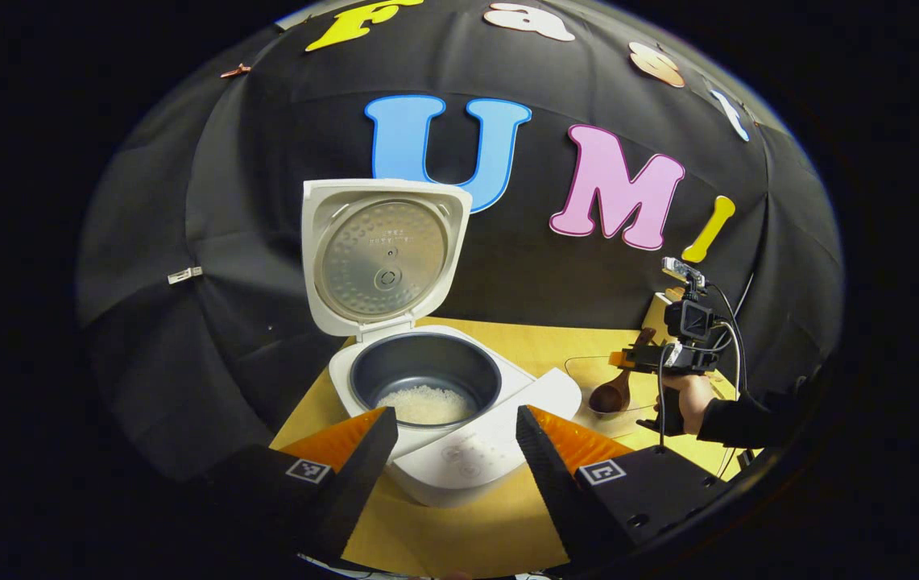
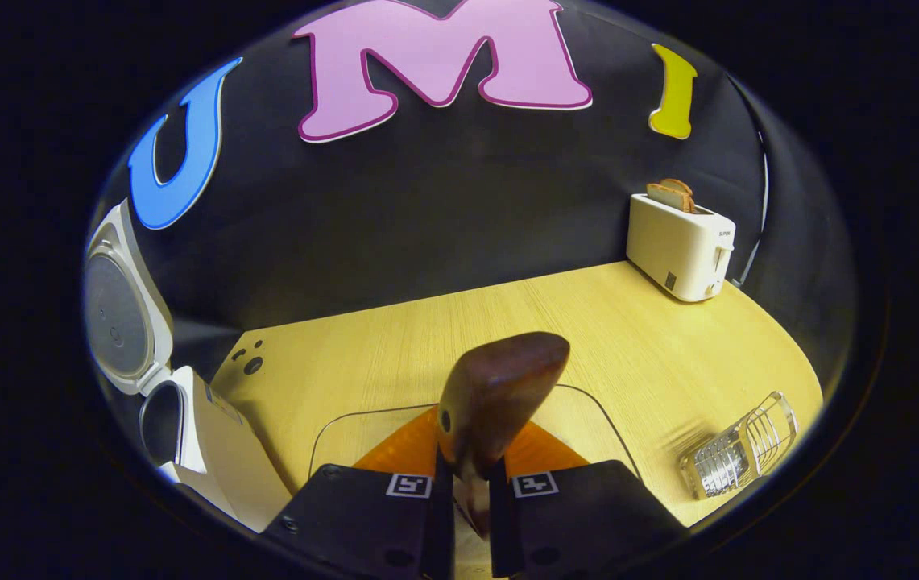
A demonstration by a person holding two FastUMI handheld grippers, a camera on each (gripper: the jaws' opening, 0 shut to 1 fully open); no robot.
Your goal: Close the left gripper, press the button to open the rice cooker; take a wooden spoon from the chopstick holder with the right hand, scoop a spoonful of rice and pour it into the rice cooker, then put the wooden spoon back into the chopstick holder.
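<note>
The white rice cooker [image 1: 467, 459] stands open, its lid [image 1: 385, 256] upright and rice in the dark inner pot [image 1: 427, 403]. My left gripper [image 1: 451, 439] hovers open just in front of it, with nothing between its fingers. Far right, a hand holds my right gripper [image 1: 643, 358], shut on a dark wooden spoon [image 1: 610, 395] over a clear glass dish [image 1: 580, 372]. In the right gripper view the spoon [image 2: 503, 387] sticks up from the shut right gripper [image 2: 471, 475] above the dish [image 2: 330, 431]. A wire chopstick holder [image 2: 741, 453] lies on its side to the right.
A white toaster [image 2: 680, 242] with bread slices stands at the back right of the wooden table [image 2: 427, 338]. The open rice cooker [image 2: 201, 435] sits at the left edge of the right gripper view. Black cloth walls the table at the back.
</note>
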